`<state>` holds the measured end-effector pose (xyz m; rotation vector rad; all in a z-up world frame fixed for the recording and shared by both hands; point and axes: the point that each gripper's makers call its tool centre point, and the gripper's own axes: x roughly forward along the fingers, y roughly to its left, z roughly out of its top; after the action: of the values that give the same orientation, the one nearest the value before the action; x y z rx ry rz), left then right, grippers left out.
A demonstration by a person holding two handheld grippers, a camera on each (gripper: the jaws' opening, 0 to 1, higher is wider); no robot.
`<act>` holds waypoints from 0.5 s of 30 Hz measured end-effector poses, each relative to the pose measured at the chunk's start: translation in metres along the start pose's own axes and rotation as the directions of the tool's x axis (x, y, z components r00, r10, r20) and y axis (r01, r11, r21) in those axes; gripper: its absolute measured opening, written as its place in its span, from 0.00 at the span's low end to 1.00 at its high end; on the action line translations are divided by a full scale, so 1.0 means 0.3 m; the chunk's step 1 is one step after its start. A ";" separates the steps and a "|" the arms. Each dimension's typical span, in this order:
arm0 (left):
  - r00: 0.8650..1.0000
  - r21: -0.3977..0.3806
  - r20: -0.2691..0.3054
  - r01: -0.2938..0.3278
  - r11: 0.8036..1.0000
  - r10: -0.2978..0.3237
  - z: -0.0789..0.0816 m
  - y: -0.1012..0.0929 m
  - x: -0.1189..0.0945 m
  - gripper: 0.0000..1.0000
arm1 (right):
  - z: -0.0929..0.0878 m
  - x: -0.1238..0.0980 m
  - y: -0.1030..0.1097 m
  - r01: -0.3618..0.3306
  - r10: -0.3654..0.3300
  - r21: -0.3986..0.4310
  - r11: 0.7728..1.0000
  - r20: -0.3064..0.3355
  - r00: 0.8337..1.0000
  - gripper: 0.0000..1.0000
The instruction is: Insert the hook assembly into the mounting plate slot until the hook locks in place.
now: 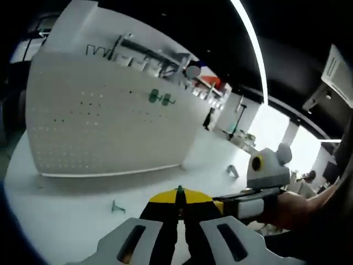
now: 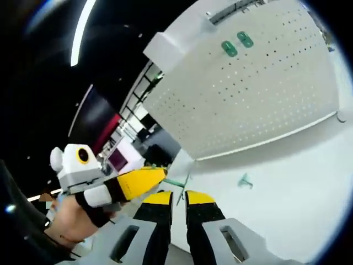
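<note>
- Left gripper view: the left gripper (image 1: 179, 221) has its jaws nearly closed on a thin green hook (image 1: 179, 191) whose tip stands up between the yellow-and-black pads.
- Right gripper (image 1: 242, 205) crosses in from the right, a person's hand (image 1: 298, 207) behind it, its yellow tip meeting the left one at the hook.
- Right gripper view: the right gripper (image 2: 177, 203) has jaws slightly apart with the green hook piece (image 2: 179, 185) just beyond their tips; whether they grip it cannot be told. The left gripper's yellow tip touches that piece from the left.
- A small green hook (image 1: 117, 207) lies loose on the white surface (image 1: 71, 215), apart from the grippers; a grey piece (image 1: 233, 171) lies farther right.
- Beyond open surface, the white perforated mounting plate (image 1: 105, 118) stands upright, two green hooks (image 1: 160, 98) already on its upper part.
- Surface stays open between jaws and plate base.
</note>
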<state>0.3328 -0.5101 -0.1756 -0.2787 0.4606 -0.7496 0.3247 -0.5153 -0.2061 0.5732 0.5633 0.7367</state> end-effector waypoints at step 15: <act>0.999 0.017 -0.043 0.035 0.999 -0.034 -0.035 -0.009 0.003 0.04 | 0.000 -0.010 -0.036 0.053 -0.054 -0.037 0.998 -0.012 0.998 0.00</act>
<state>0.3265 -0.5135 -0.1838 -0.2550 0.4899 -0.7940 0.3277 -0.5240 -0.2123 0.5176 0.5739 0.6995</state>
